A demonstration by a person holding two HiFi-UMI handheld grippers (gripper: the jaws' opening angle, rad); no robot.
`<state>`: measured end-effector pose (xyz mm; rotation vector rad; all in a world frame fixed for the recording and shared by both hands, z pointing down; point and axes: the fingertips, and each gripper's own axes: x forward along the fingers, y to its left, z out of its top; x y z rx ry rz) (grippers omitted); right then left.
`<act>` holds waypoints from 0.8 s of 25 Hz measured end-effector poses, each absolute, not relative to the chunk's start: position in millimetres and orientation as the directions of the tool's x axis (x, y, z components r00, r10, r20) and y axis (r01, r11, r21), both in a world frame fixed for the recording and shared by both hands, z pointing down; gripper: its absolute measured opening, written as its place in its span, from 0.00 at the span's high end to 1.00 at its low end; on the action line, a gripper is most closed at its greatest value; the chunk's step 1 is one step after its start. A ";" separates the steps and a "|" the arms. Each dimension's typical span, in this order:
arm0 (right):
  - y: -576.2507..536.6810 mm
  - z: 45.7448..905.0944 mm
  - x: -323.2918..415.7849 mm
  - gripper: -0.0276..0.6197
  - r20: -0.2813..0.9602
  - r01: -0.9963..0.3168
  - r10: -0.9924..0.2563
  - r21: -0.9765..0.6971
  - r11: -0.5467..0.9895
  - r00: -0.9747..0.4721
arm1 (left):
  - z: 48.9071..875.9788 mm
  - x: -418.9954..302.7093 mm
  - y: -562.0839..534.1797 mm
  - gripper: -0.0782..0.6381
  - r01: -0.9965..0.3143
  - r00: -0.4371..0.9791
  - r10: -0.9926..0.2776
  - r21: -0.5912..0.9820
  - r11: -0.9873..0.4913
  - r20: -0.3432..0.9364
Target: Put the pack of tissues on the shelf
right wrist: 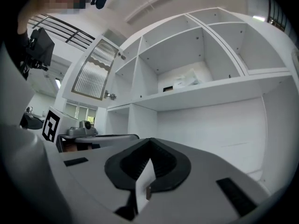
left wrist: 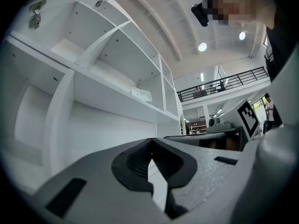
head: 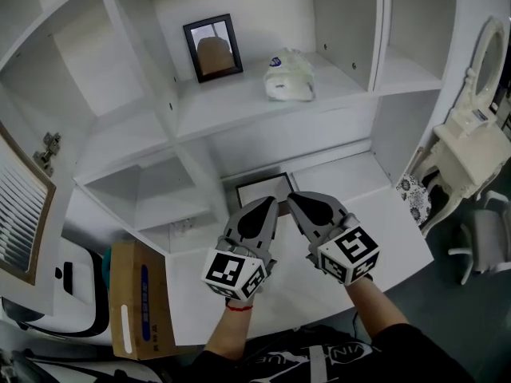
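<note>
The pack of tissues (head: 290, 76) lies on the shelf (head: 231, 106), upper centre. At lower centre, the left gripper (head: 263, 208) and right gripper (head: 307, 206) are clenched, empty.

White shelf (head: 231, 106) with tissue pack (head: 289, 76), framed picture (head: 213, 48)

One pack of tissues (head: 289, 76); two picture frames (head: 213, 48) (head: 257, 188); one cardboard box (head: 136, 298); two tongs: left tongs (head: 269, 203), right tongs (head: 295, 198).

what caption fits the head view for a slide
White pack of tissues on white shelf; left gripper and right gripper shut, empty, below
</note>
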<state>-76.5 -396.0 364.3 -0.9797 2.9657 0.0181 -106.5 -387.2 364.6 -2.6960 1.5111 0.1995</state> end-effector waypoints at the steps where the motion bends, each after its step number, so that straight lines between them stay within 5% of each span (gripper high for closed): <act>1: -394.2 369.4 -76.7 0.95 -0.016 -0.590 -0.590 0.001 0.808 -0.807 | 370.3 -105.7 -386.1 0.88 -0.852 0.516 -0.847 0.028 -0.523 -0.126; 20: -351.6 449.7 -76.1 0.95 0.086 -0.538 -0.532 -0.096 0.837 -0.842 | 448.3 -103.6 -353.1 0.88 -0.857 0.506 -0.862 0.096 -0.507 -0.035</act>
